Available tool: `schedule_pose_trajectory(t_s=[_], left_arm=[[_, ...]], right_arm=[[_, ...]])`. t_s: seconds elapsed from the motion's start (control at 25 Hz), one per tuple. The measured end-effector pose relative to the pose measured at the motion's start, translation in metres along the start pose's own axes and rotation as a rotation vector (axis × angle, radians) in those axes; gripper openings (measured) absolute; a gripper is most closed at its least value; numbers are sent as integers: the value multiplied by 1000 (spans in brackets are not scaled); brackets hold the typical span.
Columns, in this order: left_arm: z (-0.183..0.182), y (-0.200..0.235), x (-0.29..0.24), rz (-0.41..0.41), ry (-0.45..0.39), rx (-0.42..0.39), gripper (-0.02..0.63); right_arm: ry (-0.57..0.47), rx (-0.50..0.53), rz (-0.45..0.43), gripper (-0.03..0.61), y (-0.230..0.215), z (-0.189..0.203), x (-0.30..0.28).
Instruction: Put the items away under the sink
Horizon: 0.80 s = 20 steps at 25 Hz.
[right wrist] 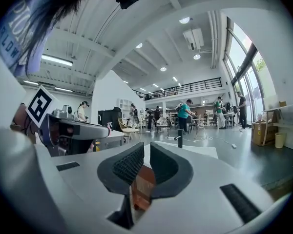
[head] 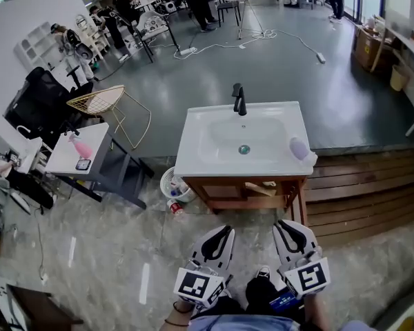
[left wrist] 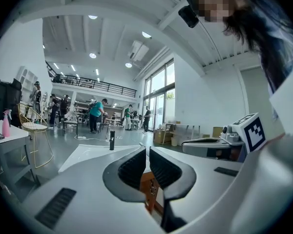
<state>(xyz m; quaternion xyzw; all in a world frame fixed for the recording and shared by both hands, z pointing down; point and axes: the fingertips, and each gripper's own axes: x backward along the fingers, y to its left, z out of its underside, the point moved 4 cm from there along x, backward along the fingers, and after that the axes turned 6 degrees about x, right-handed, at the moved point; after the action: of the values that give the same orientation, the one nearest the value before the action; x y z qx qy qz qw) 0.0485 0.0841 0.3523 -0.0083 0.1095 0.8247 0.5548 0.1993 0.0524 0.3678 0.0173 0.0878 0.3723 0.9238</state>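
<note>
Left gripper [head: 219, 234] and right gripper [head: 294, 229] sit side by side close to the person's body, tips pointing fwd, well short of the furniture. Left gripper view: jaws drawn together w/ only a thin slit between the ribbed pads, nothing held. Right gripper view: same, jaws together and empty.

Straight ahead of both grippers stands the white sink [head: 193, 150] on its wooden cabinet [head: 224, 190]. Black faucet [head: 239, 100] is at the far rim, beyond the basin. A purple item [head: 299, 147] rests on the sink top at its right edge, ahead of the right gripper; what kind of item, can't tell.

Ahead-left of the left gripper, a white basket [head: 174, 183] w/ small things in it is on the floor, touching or just beside the cabinet's left side. A small red-and-white container [head: 174, 207] lies on the floor just nearer than the basket.

Further left of the left gripper is a side table [head: 62, 158] w/ a pink spray bottle [head: 79, 145] upright on it. A gold wire chair [head: 100, 102] stands beyond that table.
</note>
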Motion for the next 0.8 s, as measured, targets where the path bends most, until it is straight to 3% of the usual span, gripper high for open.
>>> schedule_pose_trajectory(t_s=[0.4,0.8], left_arm=[[12,30,96,39,20,4,20],[10,26,157,97,-8,-19,20]], right_arm=[[22,-37,37,51,106,-11,17],[-8,-16,84,51,166,-23,47]])
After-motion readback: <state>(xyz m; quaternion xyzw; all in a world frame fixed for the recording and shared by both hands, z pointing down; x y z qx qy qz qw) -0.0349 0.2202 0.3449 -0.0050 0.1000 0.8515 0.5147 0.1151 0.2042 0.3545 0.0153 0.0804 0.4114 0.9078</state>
